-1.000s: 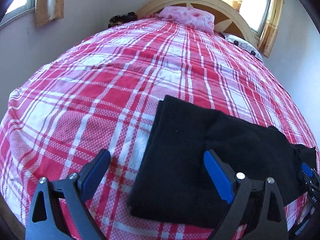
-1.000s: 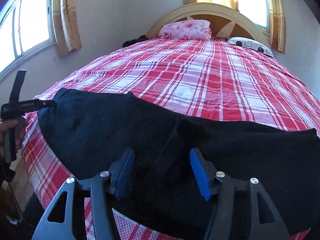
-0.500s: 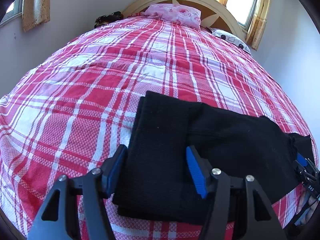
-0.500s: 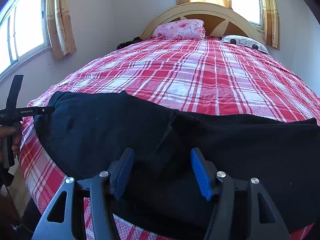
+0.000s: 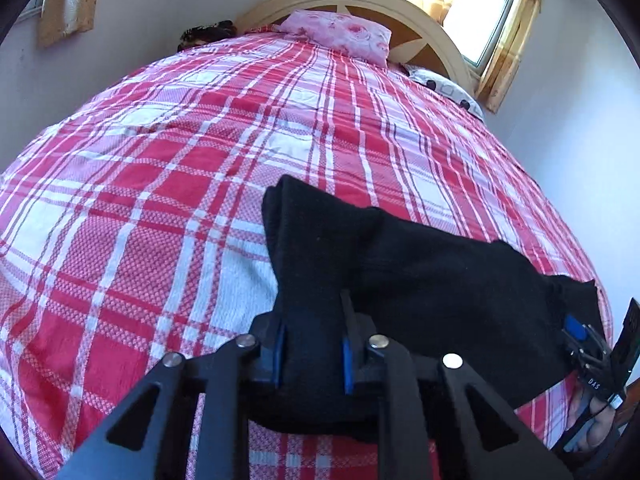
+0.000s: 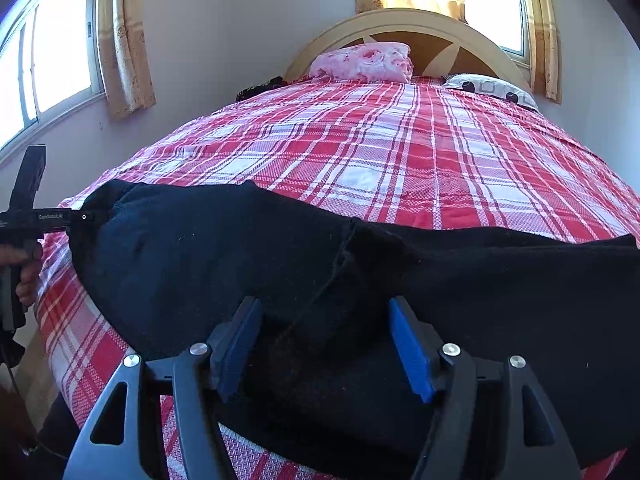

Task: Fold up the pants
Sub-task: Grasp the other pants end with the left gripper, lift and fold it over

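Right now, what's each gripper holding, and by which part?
The left gripper is shut on the black pants, pinching a bunched near edge at their left end. The right gripper is open over the pants, holding nothing.

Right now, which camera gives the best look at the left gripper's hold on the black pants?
The left wrist view: the left gripper has its jaws closed on a bunched end of the black pants. The right wrist view shows that gripper only side-on at the frame edge, touching the pants' end.

Left gripper (image 5: 312, 354) clamped; right gripper (image 6: 326, 344) spread wide.
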The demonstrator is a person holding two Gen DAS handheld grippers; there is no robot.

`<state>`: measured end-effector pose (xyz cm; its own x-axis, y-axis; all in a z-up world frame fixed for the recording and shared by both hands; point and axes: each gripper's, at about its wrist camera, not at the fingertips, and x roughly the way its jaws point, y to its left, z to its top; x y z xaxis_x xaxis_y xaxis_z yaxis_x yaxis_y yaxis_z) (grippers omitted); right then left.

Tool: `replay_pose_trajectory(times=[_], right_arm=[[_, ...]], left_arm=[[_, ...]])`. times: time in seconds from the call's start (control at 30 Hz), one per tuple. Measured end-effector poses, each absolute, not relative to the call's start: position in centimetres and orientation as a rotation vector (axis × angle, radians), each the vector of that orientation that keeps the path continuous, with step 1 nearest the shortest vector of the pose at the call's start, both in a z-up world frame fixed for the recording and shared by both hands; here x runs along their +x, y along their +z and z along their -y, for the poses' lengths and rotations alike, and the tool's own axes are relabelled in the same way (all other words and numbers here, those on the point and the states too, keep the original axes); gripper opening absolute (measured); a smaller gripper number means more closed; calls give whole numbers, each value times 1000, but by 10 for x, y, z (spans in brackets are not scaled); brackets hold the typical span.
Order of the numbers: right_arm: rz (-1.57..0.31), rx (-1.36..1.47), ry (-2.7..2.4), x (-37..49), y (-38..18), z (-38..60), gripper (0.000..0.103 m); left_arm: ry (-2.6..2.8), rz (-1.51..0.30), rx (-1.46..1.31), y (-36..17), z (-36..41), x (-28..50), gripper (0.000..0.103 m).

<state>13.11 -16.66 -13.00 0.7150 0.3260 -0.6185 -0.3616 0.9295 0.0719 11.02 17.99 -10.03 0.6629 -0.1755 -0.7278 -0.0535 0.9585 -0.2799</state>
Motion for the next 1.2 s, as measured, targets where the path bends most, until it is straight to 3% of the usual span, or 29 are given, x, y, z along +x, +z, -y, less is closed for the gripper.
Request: replay_pose_trajectory(times=[0.53, 1.2], right_arm=[[-653, 59, 385, 130, -120, 187, 67], [-577, 238, 245, 107, -92, 273, 67]], left_arm=[[-155, -742, -417, -46, -163, 90, 21], [-386, -678, -340, 26, -41, 93, 21]])
